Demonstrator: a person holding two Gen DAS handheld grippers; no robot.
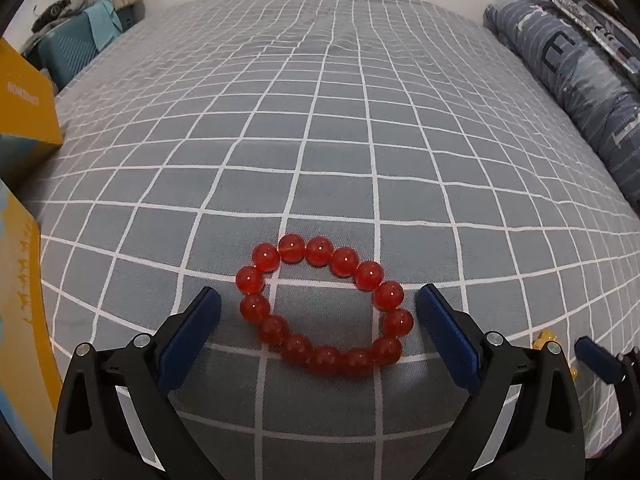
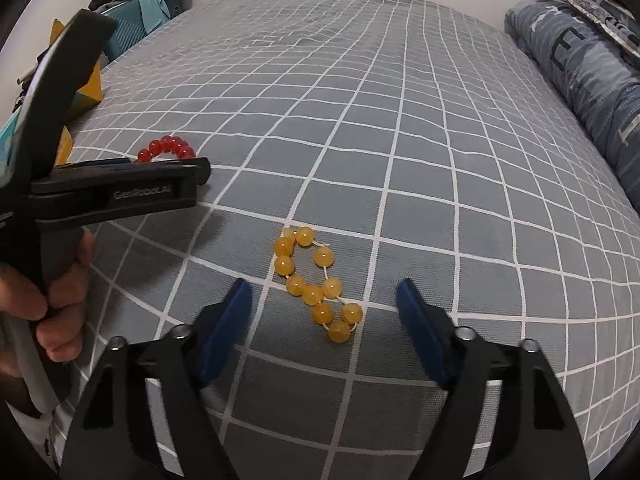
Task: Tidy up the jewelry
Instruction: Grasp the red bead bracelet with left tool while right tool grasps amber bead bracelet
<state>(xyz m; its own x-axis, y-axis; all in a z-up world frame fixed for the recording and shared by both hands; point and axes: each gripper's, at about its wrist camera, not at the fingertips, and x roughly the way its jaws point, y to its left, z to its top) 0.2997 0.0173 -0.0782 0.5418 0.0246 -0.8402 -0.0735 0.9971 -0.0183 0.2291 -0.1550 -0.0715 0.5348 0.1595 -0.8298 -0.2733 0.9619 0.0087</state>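
Note:
A red bead bracelet (image 1: 360, 272) lies in a ring on the grey checked bedspread (image 1: 320, 120). My left gripper (image 1: 318, 300) is open, its blue pads either side of the bracelet, not touching it. A yellow bead bracelet (image 2: 314, 282) lies folded on the bedspread (image 2: 400, 140). My right gripper (image 2: 324, 292) is open, its pads either side of the yellow beads, a little short of them. The left gripper (image 2: 200, 172) also shows in the right wrist view, held by a hand, with the red bracelet (image 2: 168, 148) just beyond it. A few yellow beads (image 1: 546, 338) show in the left wrist view.
A yellow and blue box (image 1: 24, 104) stands at the bed's left edge, with another yellow box (image 1: 20, 300) nearer. A rolled blue quilt (image 1: 580, 80) lies along the right side. A teal case (image 1: 68, 52) stands beyond the bed at far left.

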